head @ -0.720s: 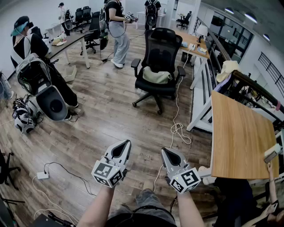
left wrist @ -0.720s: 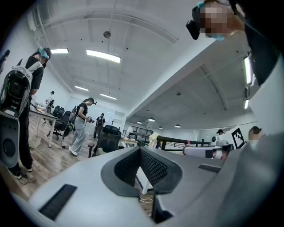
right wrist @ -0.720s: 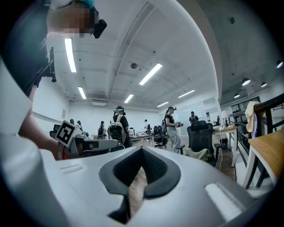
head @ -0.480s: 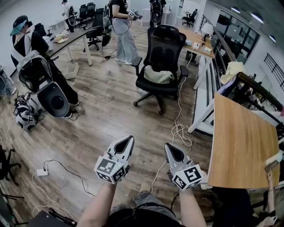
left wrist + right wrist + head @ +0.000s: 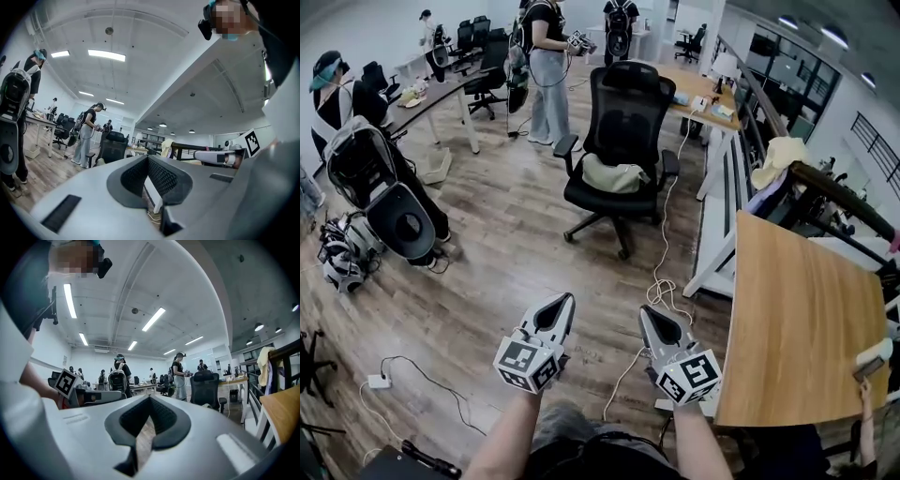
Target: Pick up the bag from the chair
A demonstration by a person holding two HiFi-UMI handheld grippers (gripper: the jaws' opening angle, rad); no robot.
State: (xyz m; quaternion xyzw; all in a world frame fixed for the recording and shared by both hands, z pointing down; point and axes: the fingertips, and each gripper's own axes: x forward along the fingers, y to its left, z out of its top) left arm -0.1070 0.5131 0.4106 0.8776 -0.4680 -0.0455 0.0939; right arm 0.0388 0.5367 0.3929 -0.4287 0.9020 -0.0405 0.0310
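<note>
The chair (image 5: 623,103) with the bag (image 5: 612,174) has drifted left, still well off; left tool (image 5: 567,299) and right tool (image 5: 645,311) stay pinched closed, empty, so the approach looks unfinished

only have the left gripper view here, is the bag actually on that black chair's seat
Observer: Yes, the head view shows a beige bag lying on the seat of the black chair.
Operator: anything on the ground on the way
Observer: A white cable trails over the floor past the chair's base, looping between it and you.
Operator: right gripper carrying something
Observer: No, the right gripper has its jaws together with nothing between them.
</note>
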